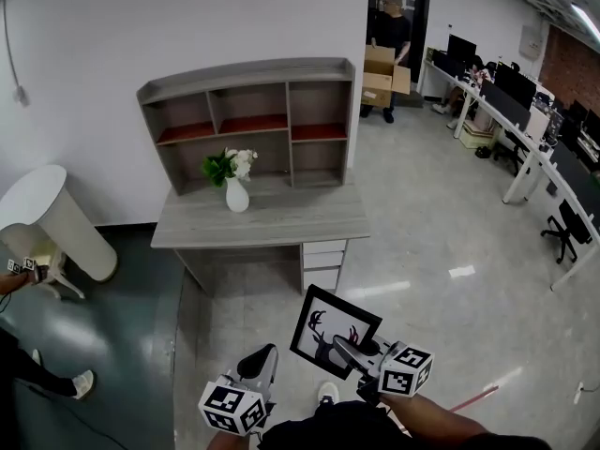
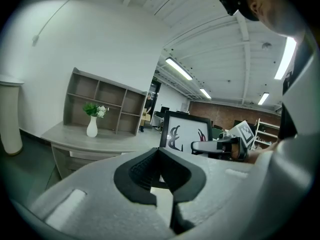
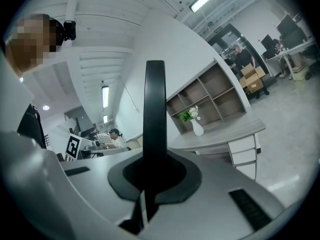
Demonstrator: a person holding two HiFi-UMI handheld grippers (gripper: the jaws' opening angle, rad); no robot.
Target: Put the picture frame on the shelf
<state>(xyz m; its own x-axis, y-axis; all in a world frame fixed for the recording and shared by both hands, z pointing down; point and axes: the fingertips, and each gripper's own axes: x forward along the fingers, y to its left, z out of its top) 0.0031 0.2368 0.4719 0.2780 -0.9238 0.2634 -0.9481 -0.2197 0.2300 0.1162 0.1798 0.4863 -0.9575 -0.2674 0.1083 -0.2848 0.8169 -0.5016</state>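
Note:
The picture frame [image 1: 330, 329], black-edged with a dark antler print on white, stands tilted low in the head view, and my right gripper [image 1: 349, 348] is shut on its lower right edge. In the right gripper view the frame [image 3: 154, 109] rises edge-on as a black bar from between the jaws of my right gripper [image 3: 152, 160]. My left gripper [image 1: 262, 362] hangs to the frame's left, shut and holding nothing, with the frame [image 2: 184, 133] ahead of its tips [image 2: 160, 151]. The grey shelf [image 1: 248, 120] with several cubbies stands on a grey desk [image 1: 281, 225] some way ahead.
A white vase of flowers [image 1: 236, 193] sits on the desk before the shelf. Drawers [image 1: 323, 261] hang under the desk's right end. A white pedestal table [image 1: 52, 216] stands at the left. A person with a cardboard box [image 1: 386, 64] is at the back; office desks [image 1: 525, 120] line the right.

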